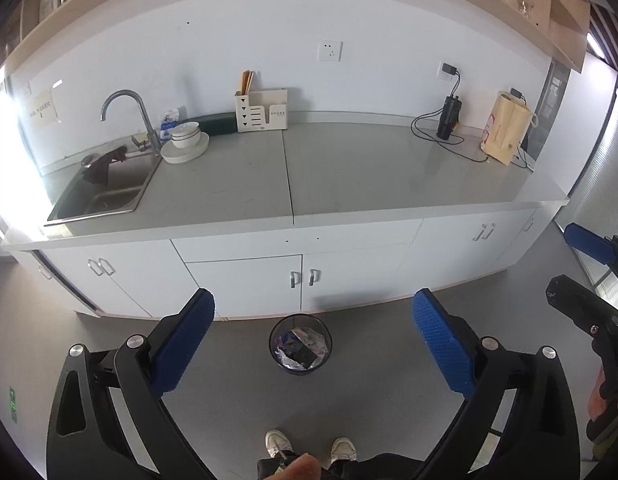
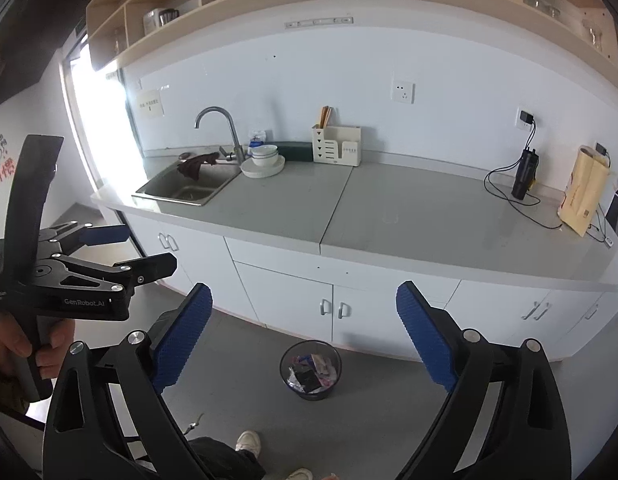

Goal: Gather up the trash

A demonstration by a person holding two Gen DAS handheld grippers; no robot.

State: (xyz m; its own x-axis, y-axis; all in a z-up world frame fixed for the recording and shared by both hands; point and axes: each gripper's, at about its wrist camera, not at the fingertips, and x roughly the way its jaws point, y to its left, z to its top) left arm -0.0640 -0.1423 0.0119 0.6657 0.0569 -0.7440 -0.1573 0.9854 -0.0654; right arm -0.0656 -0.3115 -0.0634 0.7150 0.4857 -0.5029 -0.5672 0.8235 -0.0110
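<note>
While we are standing by the long grey kitchen counter (image 1: 349, 168), we are holding our left gripper (image 1: 313, 344) and our right gripper (image 2: 305, 336) up with their blue pads wide apart and nothing between them. Down at six o'clock, the round black mesh trash bin (image 1: 301, 344) is sitting on the grey floor (image 1: 237, 392), full of crumpled wrappers (image 1: 299, 346), near our white shoes (image 1: 277, 442).

My left gripper (image 1: 313, 344) hung wide open with nothing between its blue pads, above the mesh trash bin (image 1: 300, 344) full of wrappers on the floor. Beyond lay the grey tabletop (image 1: 349, 172), its sink (image 1: 105, 188) and stacked bowls (image 1: 185, 136).
</note>
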